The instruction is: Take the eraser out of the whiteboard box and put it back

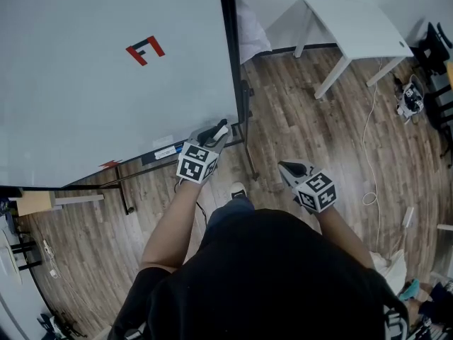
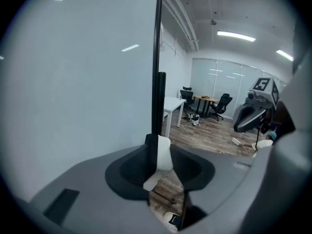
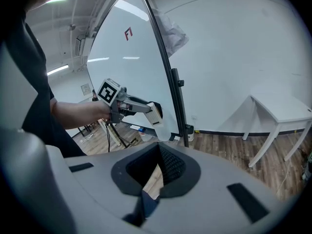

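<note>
The eraser (image 2: 164, 155), a white block with a dark side, sits between the jaws of my left gripper (image 2: 158, 149), which is shut on it. In the head view the left gripper (image 1: 216, 132) holds the eraser (image 1: 222, 128) by the whiteboard's (image 1: 99, 69) lower right corner, above its marker tray (image 1: 164, 152). From the right gripper view, the left gripper (image 3: 146, 109) and eraser (image 3: 154, 114) hang in front of the board. My right gripper (image 1: 289, 167) is lower and to the right, over the floor. Its jaws (image 3: 158, 152) meet at the tips with nothing between them.
The whiteboard's black frame post (image 1: 230, 55) and stand leg (image 1: 249, 151) rise just right of the left gripper. A white table (image 1: 354, 23) stands at the back right, and a white cable (image 1: 373, 133) trails over the wooden floor. Office chairs (image 2: 222, 104) stand far off.
</note>
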A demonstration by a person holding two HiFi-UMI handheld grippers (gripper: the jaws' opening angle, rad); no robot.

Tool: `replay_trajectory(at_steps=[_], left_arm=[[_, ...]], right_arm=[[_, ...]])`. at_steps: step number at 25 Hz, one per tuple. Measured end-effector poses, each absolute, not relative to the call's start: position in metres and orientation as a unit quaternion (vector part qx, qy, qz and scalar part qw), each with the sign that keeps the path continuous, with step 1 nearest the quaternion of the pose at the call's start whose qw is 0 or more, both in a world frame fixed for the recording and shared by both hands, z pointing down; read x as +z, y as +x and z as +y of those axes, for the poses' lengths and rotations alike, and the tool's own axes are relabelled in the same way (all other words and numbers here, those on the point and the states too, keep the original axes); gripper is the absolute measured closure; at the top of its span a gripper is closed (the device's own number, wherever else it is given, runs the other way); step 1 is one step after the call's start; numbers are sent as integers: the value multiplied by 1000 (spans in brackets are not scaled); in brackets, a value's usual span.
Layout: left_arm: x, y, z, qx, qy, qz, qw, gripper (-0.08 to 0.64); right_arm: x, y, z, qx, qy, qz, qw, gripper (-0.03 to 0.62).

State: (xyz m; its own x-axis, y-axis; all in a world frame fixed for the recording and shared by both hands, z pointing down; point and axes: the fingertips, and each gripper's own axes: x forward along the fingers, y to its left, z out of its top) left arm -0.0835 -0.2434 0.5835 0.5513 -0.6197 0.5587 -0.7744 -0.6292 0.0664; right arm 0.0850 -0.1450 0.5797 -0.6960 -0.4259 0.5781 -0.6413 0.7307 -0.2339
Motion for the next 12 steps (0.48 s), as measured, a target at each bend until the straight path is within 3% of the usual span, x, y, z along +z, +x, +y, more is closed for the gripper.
replay_trajectory(at_steps=[12], left_arm=[[555, -92, -211, 233, 867, -419, 138, 409]], right_arm=[[555, 91, -124, 187, 306, -902, 241, 597]])
